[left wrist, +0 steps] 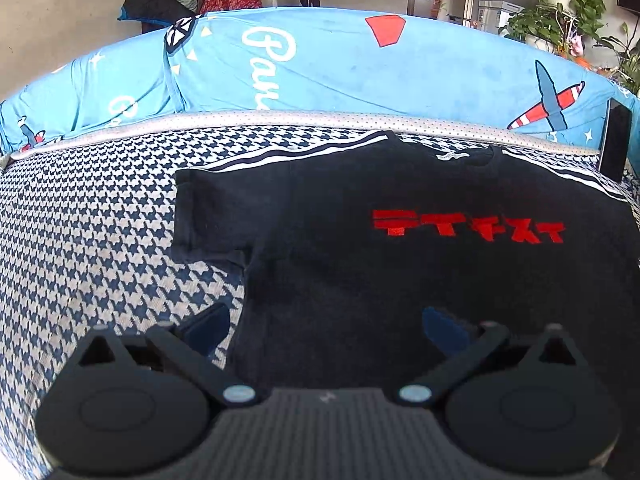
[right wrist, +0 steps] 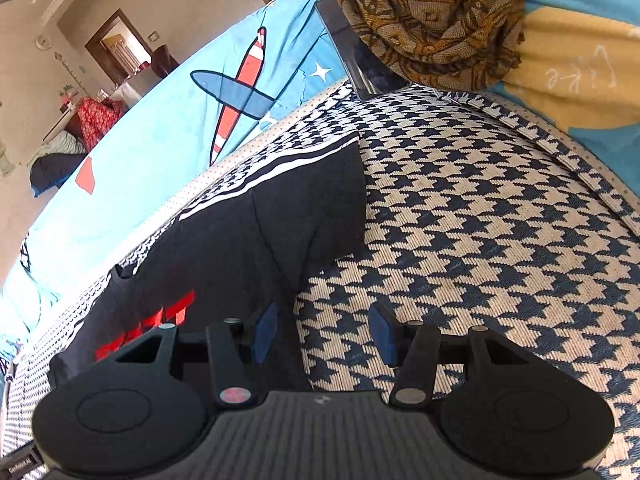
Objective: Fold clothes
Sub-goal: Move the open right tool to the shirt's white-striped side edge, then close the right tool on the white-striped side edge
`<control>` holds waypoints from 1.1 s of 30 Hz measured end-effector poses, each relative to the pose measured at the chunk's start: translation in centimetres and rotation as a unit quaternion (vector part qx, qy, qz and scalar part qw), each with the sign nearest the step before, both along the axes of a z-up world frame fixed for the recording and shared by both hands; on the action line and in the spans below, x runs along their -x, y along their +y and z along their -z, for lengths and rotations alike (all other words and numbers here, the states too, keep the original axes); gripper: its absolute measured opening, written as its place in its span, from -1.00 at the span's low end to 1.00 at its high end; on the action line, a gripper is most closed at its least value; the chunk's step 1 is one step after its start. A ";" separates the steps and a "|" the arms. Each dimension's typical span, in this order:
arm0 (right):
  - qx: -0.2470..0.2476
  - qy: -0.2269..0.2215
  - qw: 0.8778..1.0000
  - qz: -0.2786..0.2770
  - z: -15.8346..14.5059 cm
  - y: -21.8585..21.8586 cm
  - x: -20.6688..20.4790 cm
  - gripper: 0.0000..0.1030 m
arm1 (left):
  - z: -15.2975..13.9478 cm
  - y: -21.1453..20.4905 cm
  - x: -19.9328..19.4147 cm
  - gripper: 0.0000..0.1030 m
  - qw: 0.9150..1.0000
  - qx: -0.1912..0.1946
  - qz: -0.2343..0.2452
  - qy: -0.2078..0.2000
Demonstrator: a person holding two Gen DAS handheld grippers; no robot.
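Left view: my left gripper (left wrist: pixel 326 330) spread wide above the flat black red-lettered T-shirt (left wrist: pixel 360 272), its collar visible.
Right view: my right gripper (right wrist: pixel 324 334) parted, empty, beside the sleeve; brown patterned scarf (right wrist: pixel 432 20) ahead.

Bright daylight fills both views, edges bowed by fisheye distortion (nearest gripper parts slightly soft).

The blue cover (left wrist: pixel 340 68) over the sofa back carries white script beginning "Pa", cut off by folds. The black T-shirt (left wrist: pixel 320 240) bears red block characters (left wrist: pixel 468 227) across its chest. A yellow patch (right wrist: pixel 572 76) on the cover shows faint white "Like".
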State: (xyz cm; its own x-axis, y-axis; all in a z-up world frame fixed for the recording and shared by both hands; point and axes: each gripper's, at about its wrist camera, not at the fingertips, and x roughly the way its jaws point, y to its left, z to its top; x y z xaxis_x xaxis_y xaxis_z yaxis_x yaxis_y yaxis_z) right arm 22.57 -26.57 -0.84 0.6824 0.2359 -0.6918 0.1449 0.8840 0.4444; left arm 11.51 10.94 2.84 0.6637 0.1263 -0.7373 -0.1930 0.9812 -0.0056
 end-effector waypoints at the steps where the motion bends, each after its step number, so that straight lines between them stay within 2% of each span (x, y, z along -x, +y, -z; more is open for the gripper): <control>1: -0.013 -0.001 1.000 0.009 0.1 -0.2 -0.4 -0.04 | 0.0 0.0 -0.2 1.00 1.000 0.001 0.000 0.002; 8: -0.109 0.006 0.991 0.081 1.5 -1.6 -2.6 -0.03 | -0.4 -0.2 -0.2 1.00 0.999 0.031 0.005 0.003; 14: -0.124 -0.006 0.987 0.107 1.9 -1.7 -4.2 -0.03 | -0.8 -0.1 -0.1 1.00 0.999 0.043 0.001 -0.002; 28: -0.078 -0.064 0.989 0.109 2.3 -0.9 -6.7 -0.04 | -0.5 1.2 -0.1 1.00 0.997 0.075 -0.020 0.007; 30: -0.067 -0.068 0.990 0.107 2.4 -0.6 -7.1 -0.10 | -0.4 1.2 -0.1 1.00 0.997 0.073 -0.019 0.010; 33: -0.050 -0.072 0.991 0.103 2.5 -0.3 -7.7 -0.37 | -0.3 1.3 -0.2 1.00 0.997 0.070 -0.021 0.014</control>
State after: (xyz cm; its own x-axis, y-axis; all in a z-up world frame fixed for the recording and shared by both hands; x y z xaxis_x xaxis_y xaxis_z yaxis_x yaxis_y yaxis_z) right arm 30.26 -26.88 -3.39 0.8136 0.1438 -0.5634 0.2464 0.7924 0.5580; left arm 11.73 12.20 3.11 0.6395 0.0476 -0.7673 -0.2356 0.9622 -0.1367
